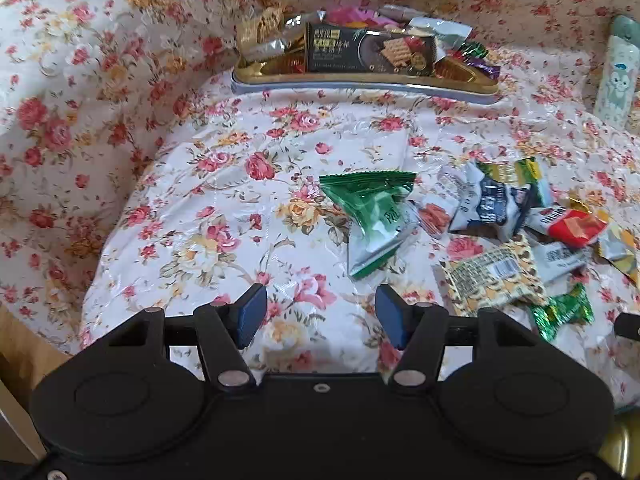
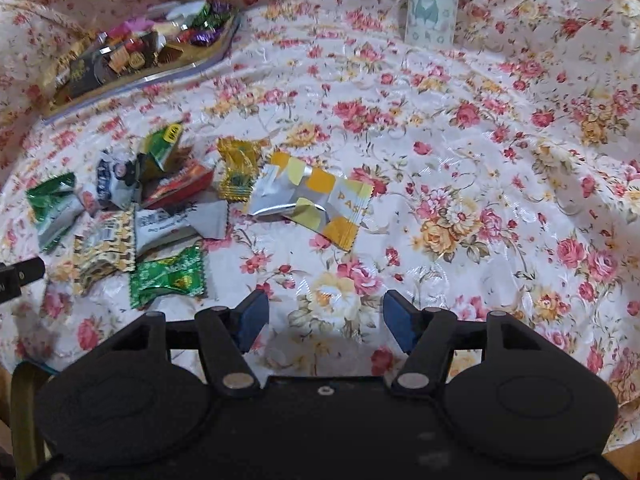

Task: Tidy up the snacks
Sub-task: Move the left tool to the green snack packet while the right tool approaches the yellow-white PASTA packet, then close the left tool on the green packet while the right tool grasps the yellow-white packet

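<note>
Hovering above a flower-print tablecloth [image 1: 224,208], the left gripper [image 1: 320,314] has its blue pads spread apart with nothing between them; only cloth shows in the gap. Just beyond its fingertips lies a green-and-white snack packet [image 1: 374,220], apart from the pads. To that packet's right sits a loose heap of wrapped snacks, among them a blue-and-white packet [image 1: 494,208], a red packet [image 1: 574,226], a leopard-print packet [image 1: 496,276] and a small green foil candy [image 1: 562,312]. Farther back, a gold tray [image 1: 360,80] holds a dark cracker packet [image 1: 370,50] and assorted wrapped candies (some purple, some pink). The right gripper [image 2: 326,316] is likewise released and empty, over bare cloth. Ahead of it and slightly left lies a silver-and-yellow checked packet [image 2: 316,202], just right of the same heap, with a gold wrapped candy [image 2: 238,170] beside it. A cylindrical container with a cartoon cat [image 2: 432,4] stands upright at the far edge.
</note>
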The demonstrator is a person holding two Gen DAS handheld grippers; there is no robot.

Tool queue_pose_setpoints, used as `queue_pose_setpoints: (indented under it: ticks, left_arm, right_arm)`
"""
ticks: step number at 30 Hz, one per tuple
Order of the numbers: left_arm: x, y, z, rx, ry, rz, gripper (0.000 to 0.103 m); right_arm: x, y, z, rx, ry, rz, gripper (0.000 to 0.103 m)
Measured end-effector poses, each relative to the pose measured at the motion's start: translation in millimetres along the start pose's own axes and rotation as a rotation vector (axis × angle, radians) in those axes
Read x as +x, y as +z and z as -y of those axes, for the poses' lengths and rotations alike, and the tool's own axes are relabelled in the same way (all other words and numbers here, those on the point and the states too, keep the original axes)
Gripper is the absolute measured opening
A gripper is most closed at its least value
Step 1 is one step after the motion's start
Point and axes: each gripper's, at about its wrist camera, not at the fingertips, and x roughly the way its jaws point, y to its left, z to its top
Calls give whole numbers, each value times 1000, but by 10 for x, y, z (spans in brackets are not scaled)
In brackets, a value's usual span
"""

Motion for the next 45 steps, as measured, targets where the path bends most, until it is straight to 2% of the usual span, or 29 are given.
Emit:
queue_pose_setpoints:
  ticks: [9, 16, 28, 31, 33, 36, 41, 45]
  left_arm:
    - [183, 130, 5, -5, -7, -27, 62]
    - [268, 205, 11, -3, 8, -42, 67]
    - [366, 305, -89, -20, -40, -88, 75]
    - [373, 308, -82, -17, -42, -92, 75]
    - [376, 315, -85, -19, -43, -97, 75]
    - [380, 321, -79, -16, -43, -100, 75]
    - [390, 333, -83, -14, -47, -106, 75]
    - [400, 344, -79, -14, -46, -113, 75]
  right_arm:
    - [120, 189, -86, -42, -23, -12, 67]
    - [192, 307, -96, -55, -28, -10, 71]
    - [337, 527, 39, 6, -6, 32, 78]
    - [366, 568, 93, 23, -3, 51, 74]
    - [356, 583, 145, 35, 2, 63, 64]
    - [325, 583, 269, 70, 36, 66, 57]
    - [269, 571, 457, 150, 120, 47, 55]
    - [200, 581, 395, 94, 87, 90, 61]
